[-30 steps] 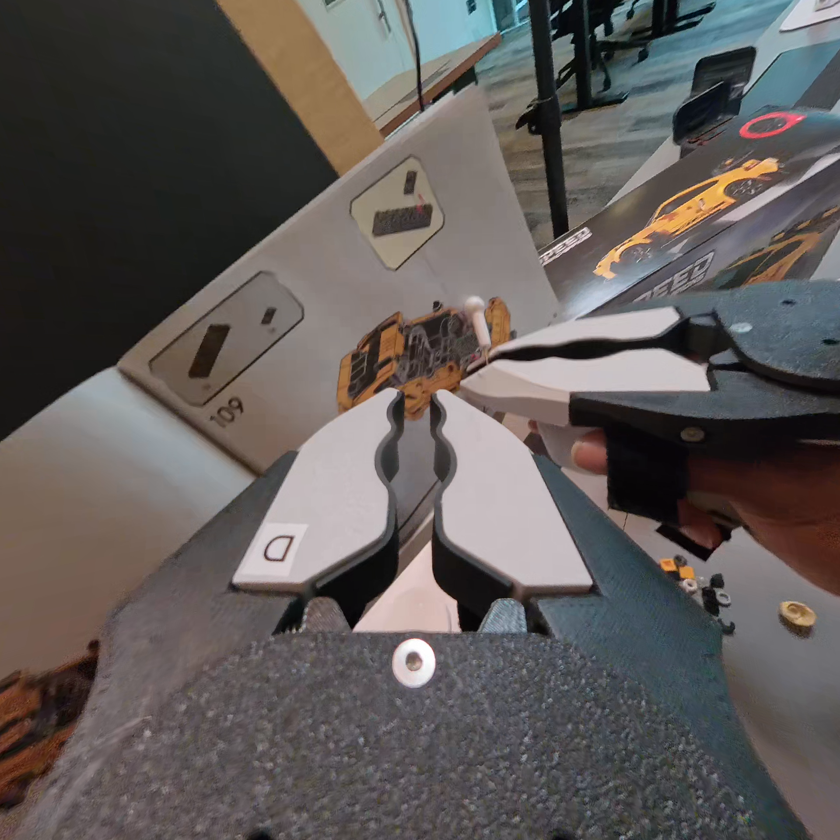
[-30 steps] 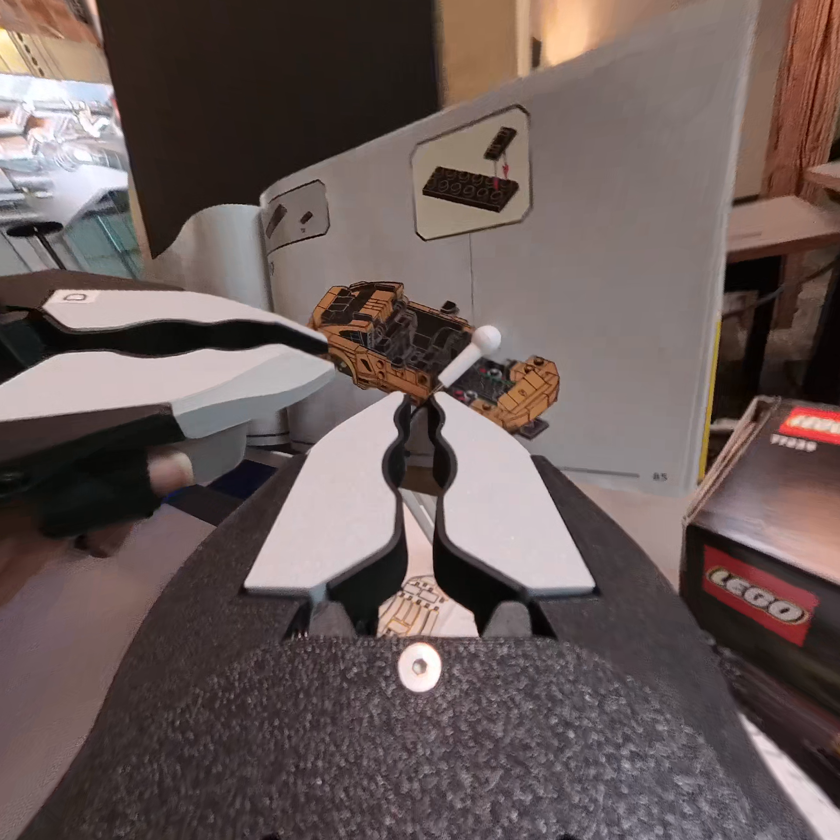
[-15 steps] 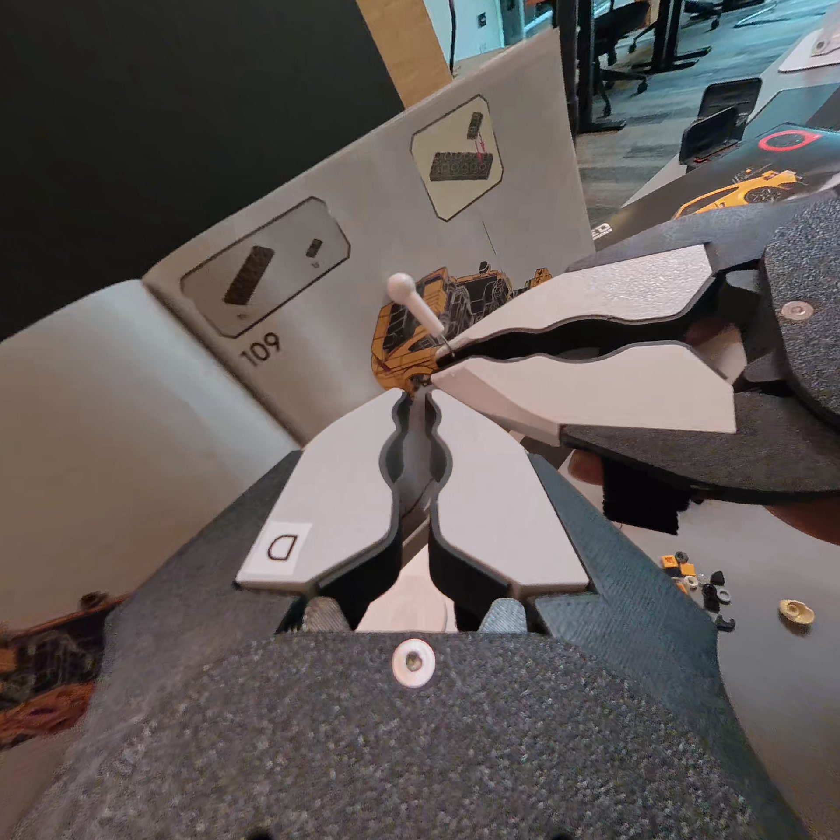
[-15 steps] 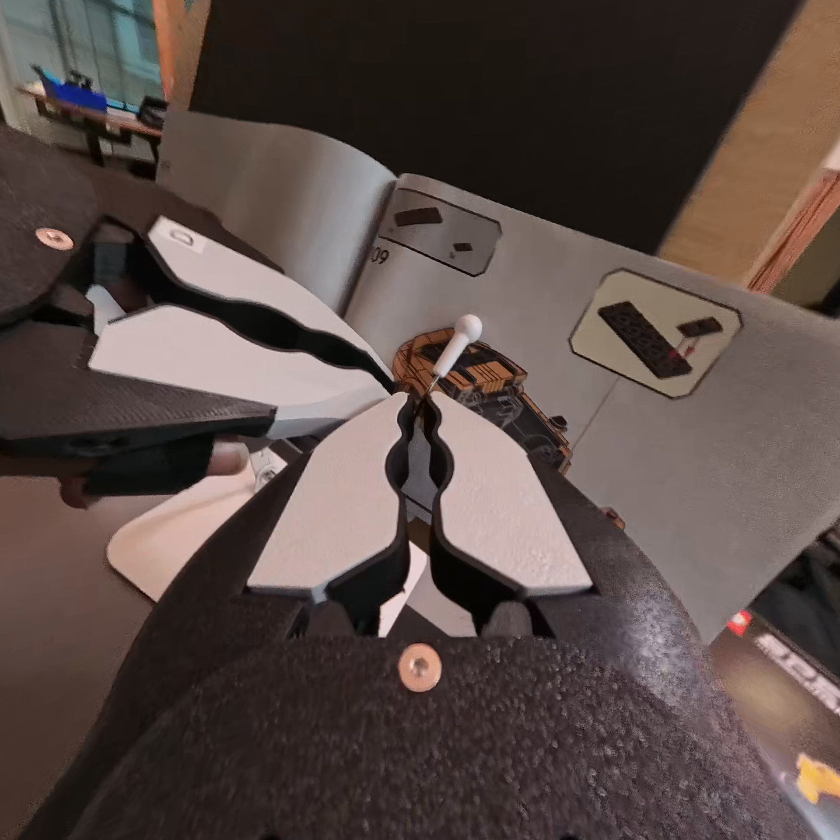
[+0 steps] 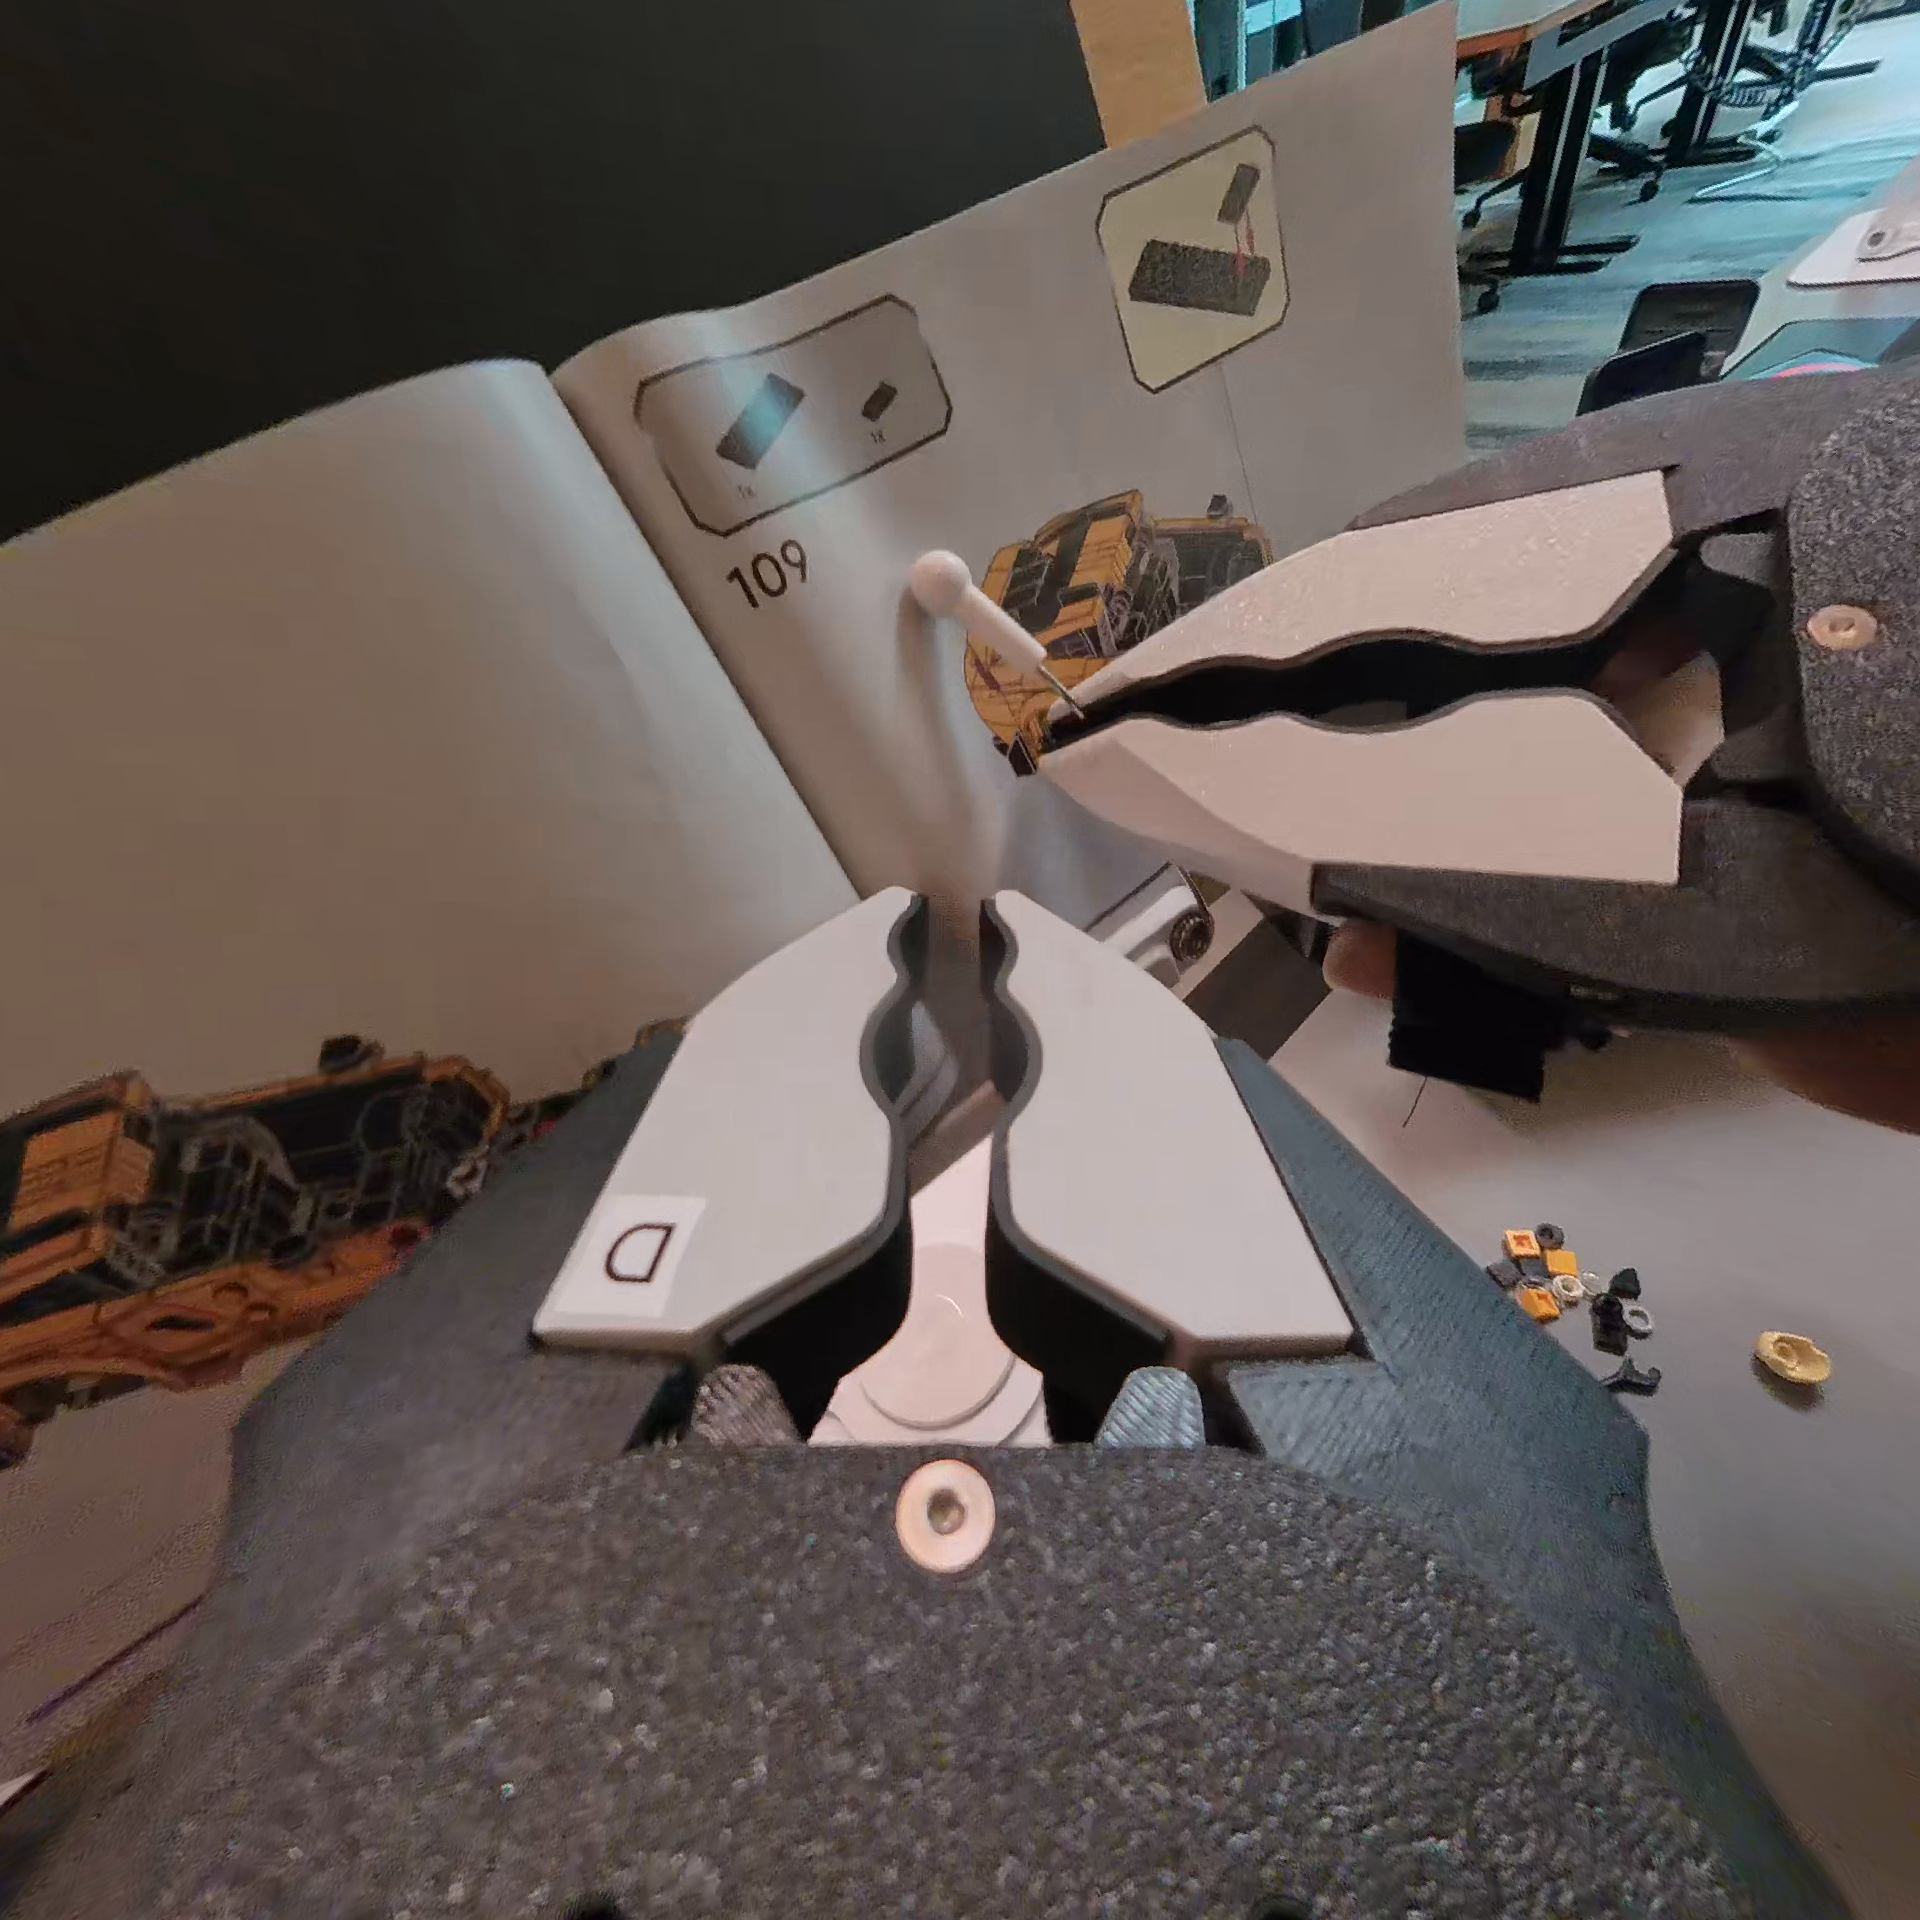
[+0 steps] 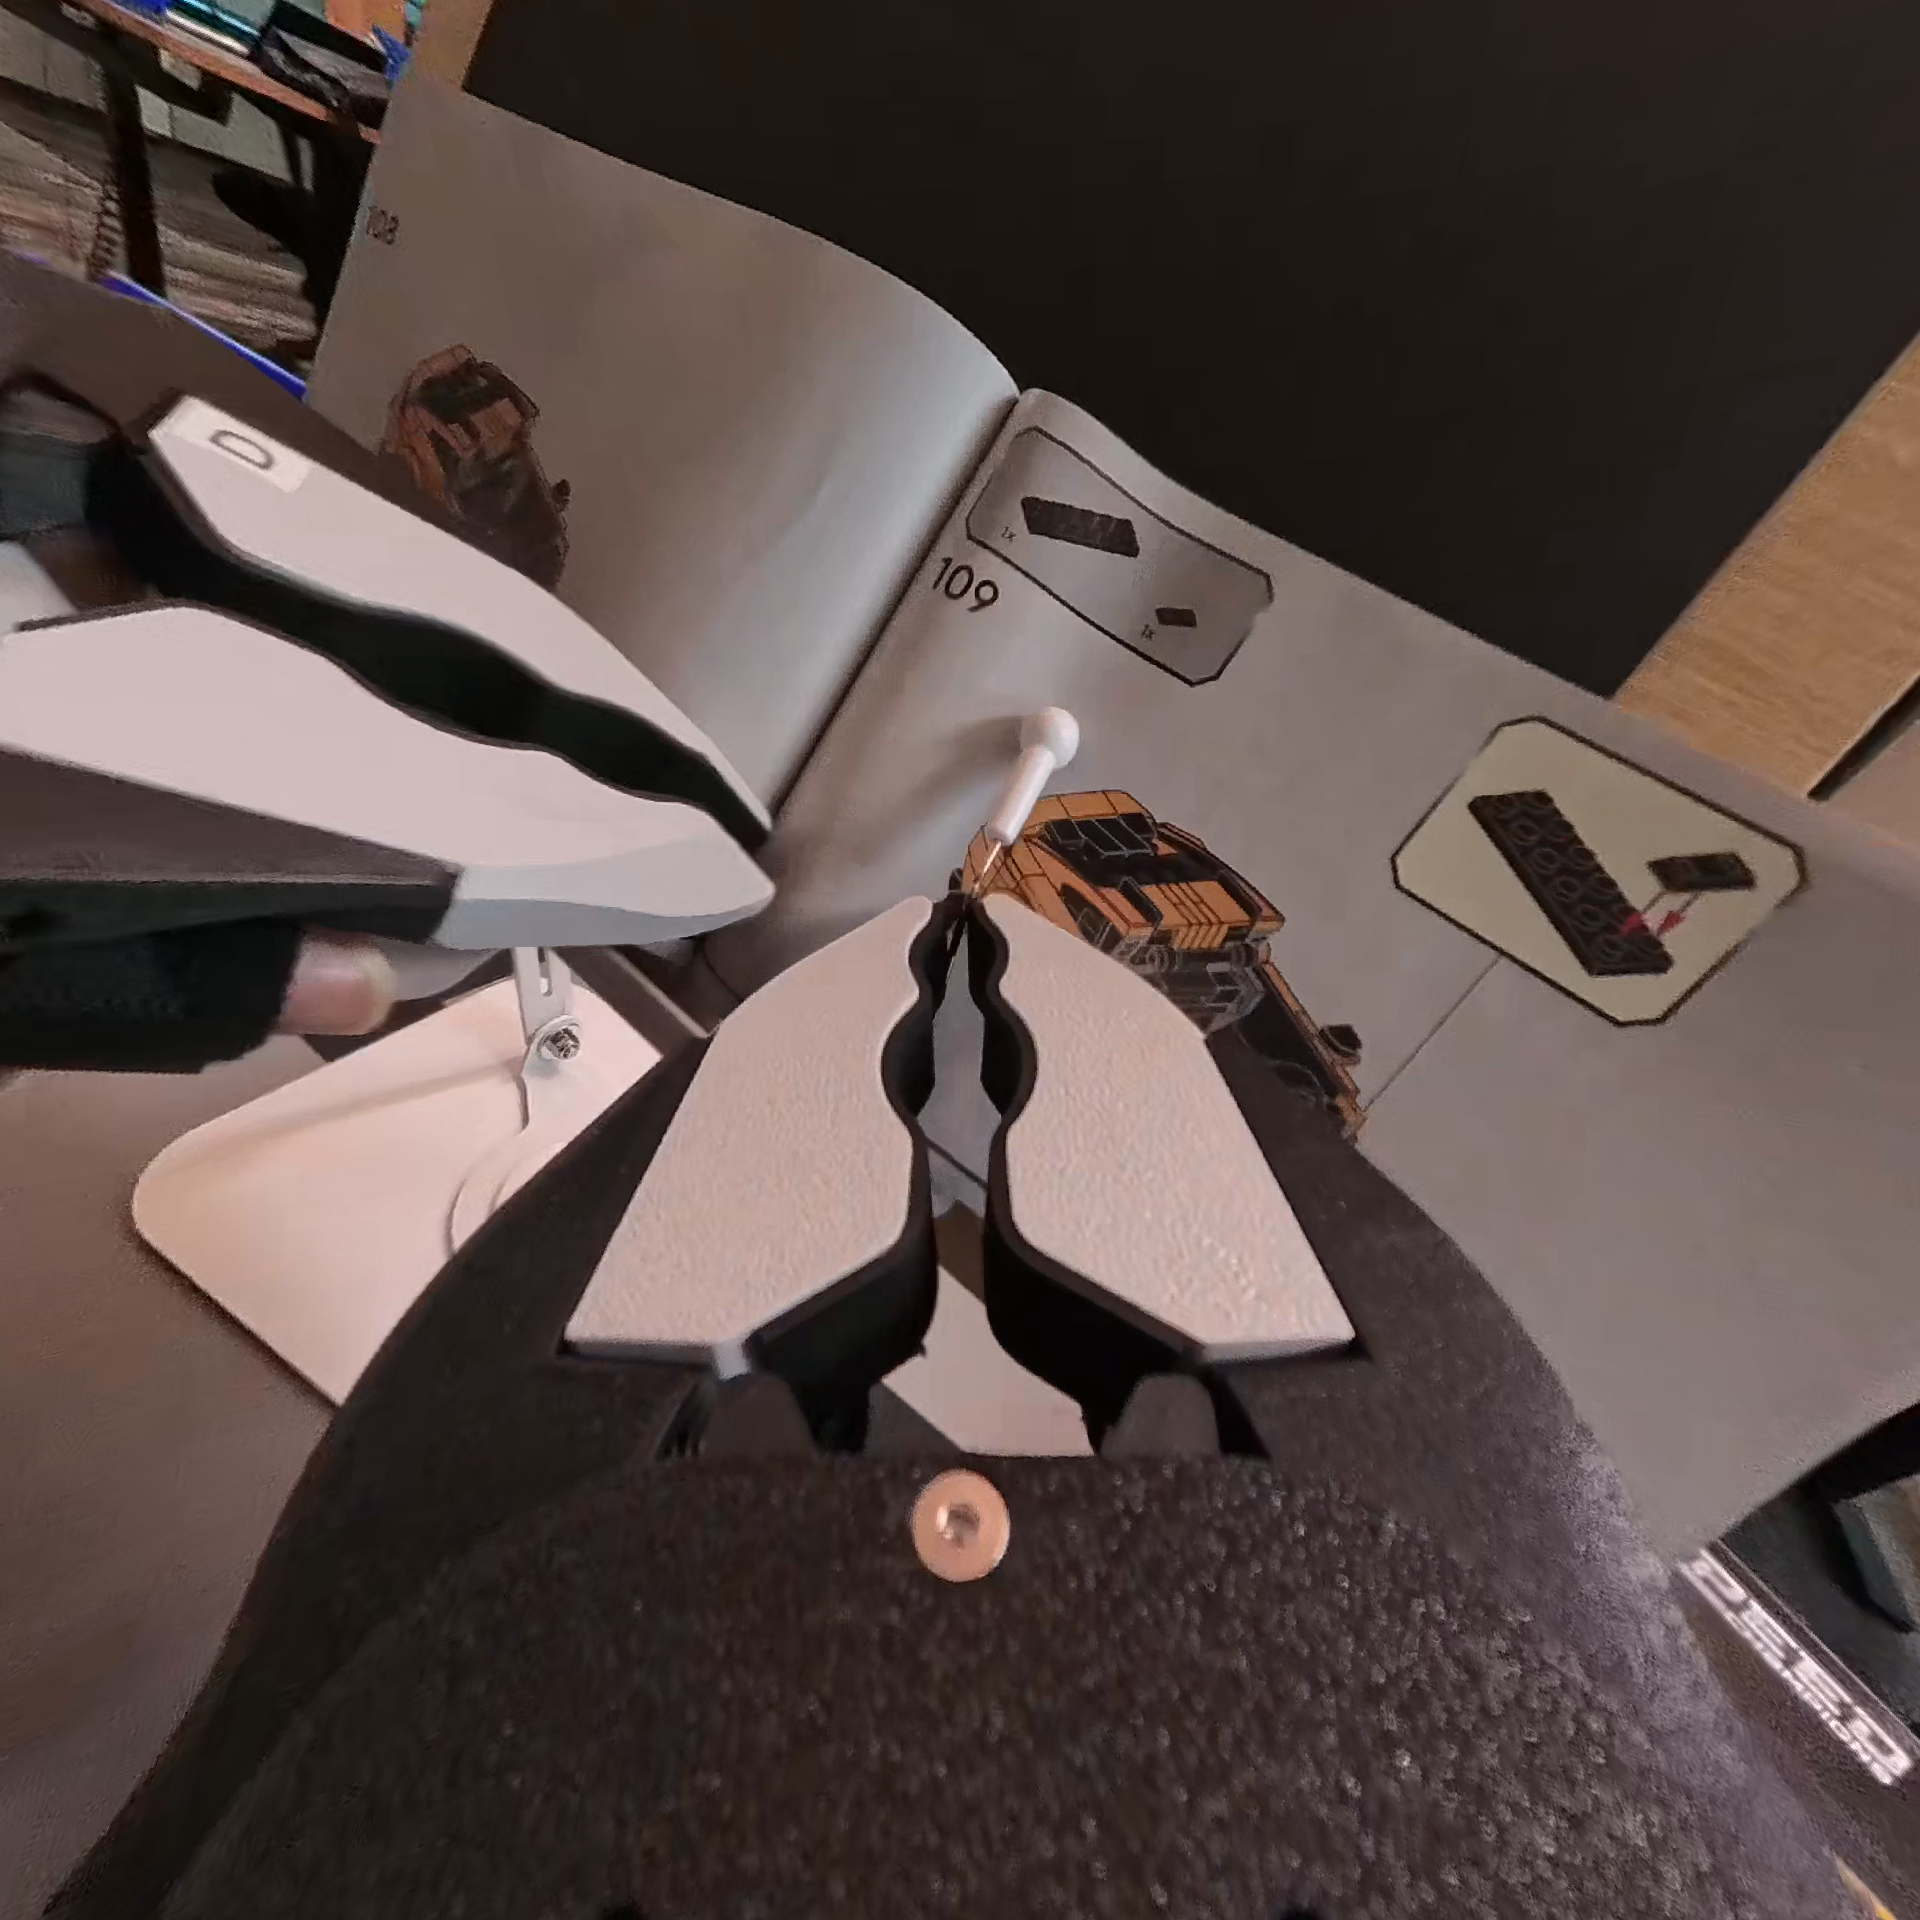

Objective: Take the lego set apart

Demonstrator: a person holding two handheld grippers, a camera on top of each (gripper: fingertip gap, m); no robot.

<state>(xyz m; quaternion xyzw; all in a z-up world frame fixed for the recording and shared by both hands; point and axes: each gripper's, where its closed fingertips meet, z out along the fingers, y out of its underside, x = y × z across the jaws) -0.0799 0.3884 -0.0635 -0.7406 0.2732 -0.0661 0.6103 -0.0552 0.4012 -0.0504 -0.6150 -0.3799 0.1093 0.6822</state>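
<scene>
My right gripper [image 6: 961,909] is shut on the thin metal needle of a white ball-headed pin [image 6: 1034,769]. The pin sticks up in front of the open instruction booklet [image 6: 1351,790], over its printed yellow car. In the left wrist view the right gripper [image 5: 1060,727] comes in from the right, with the pin [image 5: 977,613] pointing up and left. My left gripper [image 5: 951,909] is shut, its tips at the lower edge of the booklet's right page [image 5: 831,644]; I cannot tell whether it pinches the page. It also shows in the right wrist view [image 6: 758,831]. No built model shows.
The booklet stands on a white stand [image 6: 343,1174]. Several small loose Lego pieces [image 5: 1569,1299] and a gold piece [image 5: 1792,1356] lie on the grey table [image 5: 1714,1558] at right. A dark Lego box [image 6: 1818,1714] sits at the right. Office chairs stand far behind. Less than 4 cm separates the two grippers' tips.
Both grippers have swung left across the booklet, so its left page and fold now show. The pin, still gripped, now tilts toward the fold. The two grippers have drawn slightly apart.
</scene>
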